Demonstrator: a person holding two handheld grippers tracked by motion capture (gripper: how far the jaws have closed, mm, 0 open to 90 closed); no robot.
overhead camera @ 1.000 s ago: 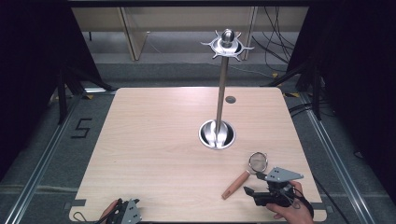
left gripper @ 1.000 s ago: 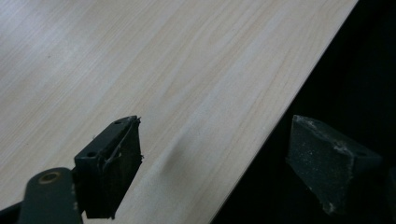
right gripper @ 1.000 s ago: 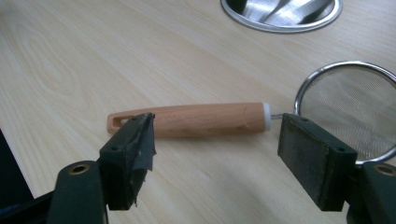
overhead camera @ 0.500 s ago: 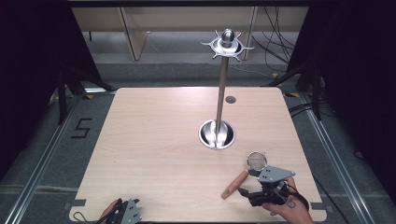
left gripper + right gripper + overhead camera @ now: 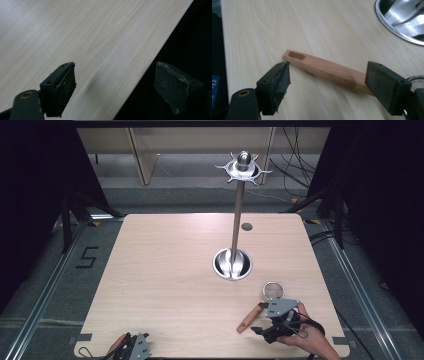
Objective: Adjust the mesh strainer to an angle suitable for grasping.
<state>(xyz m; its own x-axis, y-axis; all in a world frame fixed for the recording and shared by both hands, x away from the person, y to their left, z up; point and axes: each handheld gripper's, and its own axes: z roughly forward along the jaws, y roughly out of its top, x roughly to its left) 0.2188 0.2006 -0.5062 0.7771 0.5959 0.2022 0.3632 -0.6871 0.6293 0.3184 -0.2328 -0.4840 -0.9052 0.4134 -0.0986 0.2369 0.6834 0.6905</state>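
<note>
A small strainer lies flat on the table at the front right, its mesh ring [image 5: 273, 290] farther back and its wooden handle [image 5: 248, 321] pointing to the front left. My right gripper [image 5: 261, 327] hovers just behind the handle, held by a hand. In the right gripper view the handle [image 5: 324, 70] lies across the gap of the right gripper [image 5: 329, 75], whose jaws have just been opening; the pads do not press on it. My left gripper [image 5: 132, 347] rests at the table's front edge, open [image 5: 116, 72] over bare wood.
A metal stand rises from a shiny round base [image 5: 232, 264] near the table's middle, with a hooked crown [image 5: 242, 167] on top. A small dark disc [image 5: 246, 226] sits behind it. The table edge [image 5: 140, 72] runs under the left gripper.
The right gripper has shifted slightly left along the strainer's handle and its jaws have spread wider. The strainer stays flat on the table. The left gripper has not moved.
</note>
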